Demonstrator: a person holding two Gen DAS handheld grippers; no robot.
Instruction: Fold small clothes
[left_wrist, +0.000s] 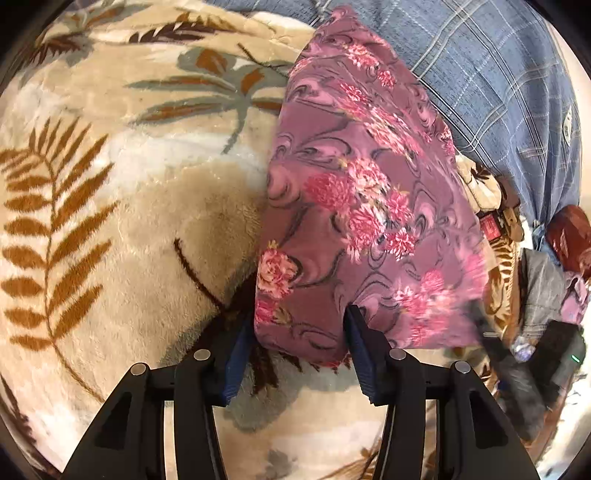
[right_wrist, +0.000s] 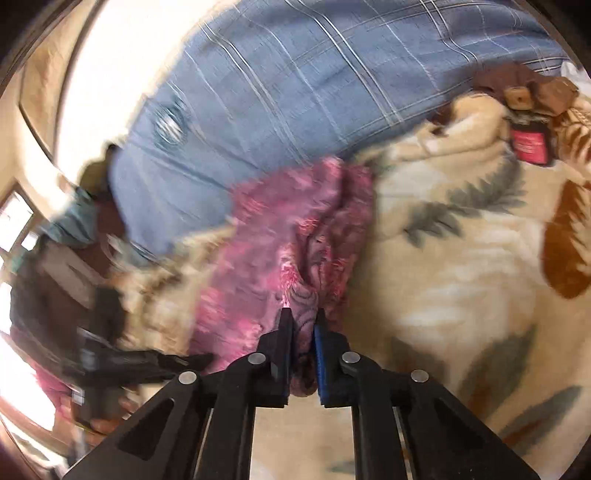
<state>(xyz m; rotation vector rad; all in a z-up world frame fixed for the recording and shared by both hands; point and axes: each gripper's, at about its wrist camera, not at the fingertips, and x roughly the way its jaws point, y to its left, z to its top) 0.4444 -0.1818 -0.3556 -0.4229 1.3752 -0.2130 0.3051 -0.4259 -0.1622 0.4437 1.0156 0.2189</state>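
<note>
A small purple cloth with pink flowers (left_wrist: 362, 206) lies on the beige leaf-print blanket (left_wrist: 110, 221), stretched toward the person. My left gripper (left_wrist: 299, 325) is open, its jaws wide apart, with the cloth's near corner lying between them. My right gripper (right_wrist: 303, 321) is shut on a bunched edge of the same cloth (right_wrist: 288, 243), which hangs in folds ahead of the fingers. The right wrist view is blurred by motion. The left gripper shows at the left of the right wrist view (right_wrist: 110, 354).
The person in a blue plaid shirt (left_wrist: 498, 74) stands at the blanket's far side, also in the right wrist view (right_wrist: 277, 74). A belt buckle and a red tag (right_wrist: 528, 144) sit at the blanket's edge. The right gripper's body (left_wrist: 546, 354) shows at right.
</note>
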